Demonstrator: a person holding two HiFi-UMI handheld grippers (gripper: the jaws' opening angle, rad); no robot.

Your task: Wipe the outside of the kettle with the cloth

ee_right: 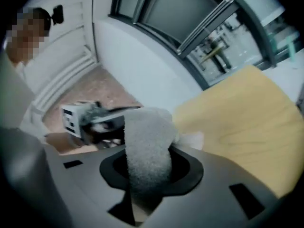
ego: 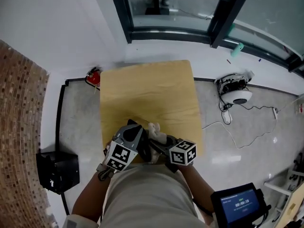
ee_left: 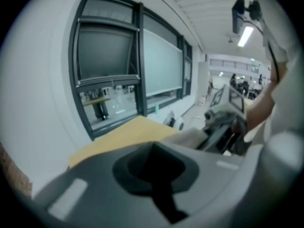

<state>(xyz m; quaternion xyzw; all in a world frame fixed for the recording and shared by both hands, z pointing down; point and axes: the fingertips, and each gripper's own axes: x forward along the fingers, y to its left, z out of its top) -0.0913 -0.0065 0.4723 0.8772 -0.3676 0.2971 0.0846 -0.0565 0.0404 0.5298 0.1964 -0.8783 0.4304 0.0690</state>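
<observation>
No kettle shows in any view. A white cloth [ego: 155, 130] sits bunched between my two grippers at the near edge of the wooden table [ego: 147, 89]. In the right gripper view a strip of the cloth [ee_right: 147, 146] rises out of the dark recess of the grey housing, so my right gripper [ego: 157, 142] is shut on it. My left gripper [ego: 137, 127] is close beside it on the left, and its jaws are hidden behind its own grey body in the left gripper view. From there I see the cloth [ee_left: 190, 136] and the right gripper [ee_left: 219, 125] to the right.
The tabletop beyond the grippers is bare wood. On the floor lie a red object [ego: 93, 76] by the table's far left corner, a black box [ego: 58, 171] at left, and a white device with cables [ego: 236, 93] at right. A window frame [ego: 190, 34] runs behind.
</observation>
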